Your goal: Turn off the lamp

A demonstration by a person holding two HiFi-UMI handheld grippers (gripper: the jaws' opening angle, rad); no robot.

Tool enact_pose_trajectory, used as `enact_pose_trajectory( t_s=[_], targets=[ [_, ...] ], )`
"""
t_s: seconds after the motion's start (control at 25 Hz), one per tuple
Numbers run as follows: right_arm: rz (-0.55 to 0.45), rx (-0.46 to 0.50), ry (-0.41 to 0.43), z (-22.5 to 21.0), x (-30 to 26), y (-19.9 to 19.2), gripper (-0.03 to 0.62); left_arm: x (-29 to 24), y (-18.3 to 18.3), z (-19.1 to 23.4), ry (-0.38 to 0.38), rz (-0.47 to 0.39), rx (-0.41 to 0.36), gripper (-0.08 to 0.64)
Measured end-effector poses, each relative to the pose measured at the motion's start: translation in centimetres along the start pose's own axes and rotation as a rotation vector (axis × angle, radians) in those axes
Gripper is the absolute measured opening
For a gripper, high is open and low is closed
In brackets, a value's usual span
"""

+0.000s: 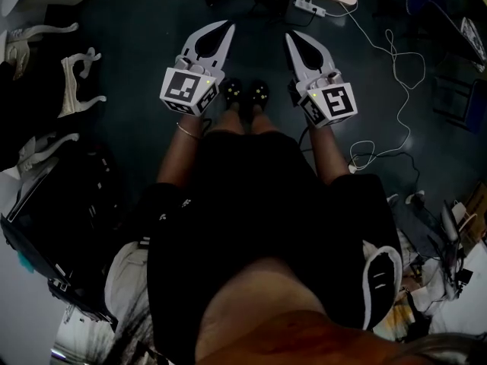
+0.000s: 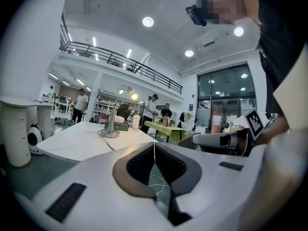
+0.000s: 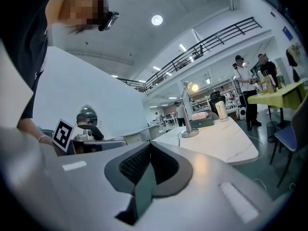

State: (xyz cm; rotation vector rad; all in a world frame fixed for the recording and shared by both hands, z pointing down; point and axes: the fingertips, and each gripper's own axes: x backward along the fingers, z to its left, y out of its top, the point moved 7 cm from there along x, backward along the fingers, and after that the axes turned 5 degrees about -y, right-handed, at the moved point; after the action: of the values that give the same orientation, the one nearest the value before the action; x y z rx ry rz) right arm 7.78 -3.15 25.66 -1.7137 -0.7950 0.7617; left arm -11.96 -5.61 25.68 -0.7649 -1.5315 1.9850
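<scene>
Left hand-held gripper point(image 2: 154, 143): jaws together, nothing between them. Right hand-held gripper point(image 3: 150, 143): pads meeting, empty. The two sit side by side, pointing roughly level.

Ahead, well apart from both: white counter point(image 2: 72, 143). On it stands the lamp point(image 2: 112, 121), lit. Stem upright on a round base, head bent off to the right at the top. Cord point(image 2: 103, 141) trails from the base across the counter.

Lamp switch too small to make out. Head view shows only the counter's near edge.
</scene>
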Motion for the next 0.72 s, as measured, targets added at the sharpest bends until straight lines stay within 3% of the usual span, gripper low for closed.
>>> enact_pose_trajectory(
  t_s=[0.28, 0.72],
  targets=[
    [0.017, -0.011, 0.009, -0.2, -2.2, -0.9, 0.000, -1.2, -2.1, 1.1, -0.036, 0.043, 0.016, 0.005],
    [0.046, 0.011, -0.055, -1.8, -4.2, -4.2, 0.000, -3.1, -5.6, 3.0, -0.076, 0.067, 0.076, 0.005]
  ],
)
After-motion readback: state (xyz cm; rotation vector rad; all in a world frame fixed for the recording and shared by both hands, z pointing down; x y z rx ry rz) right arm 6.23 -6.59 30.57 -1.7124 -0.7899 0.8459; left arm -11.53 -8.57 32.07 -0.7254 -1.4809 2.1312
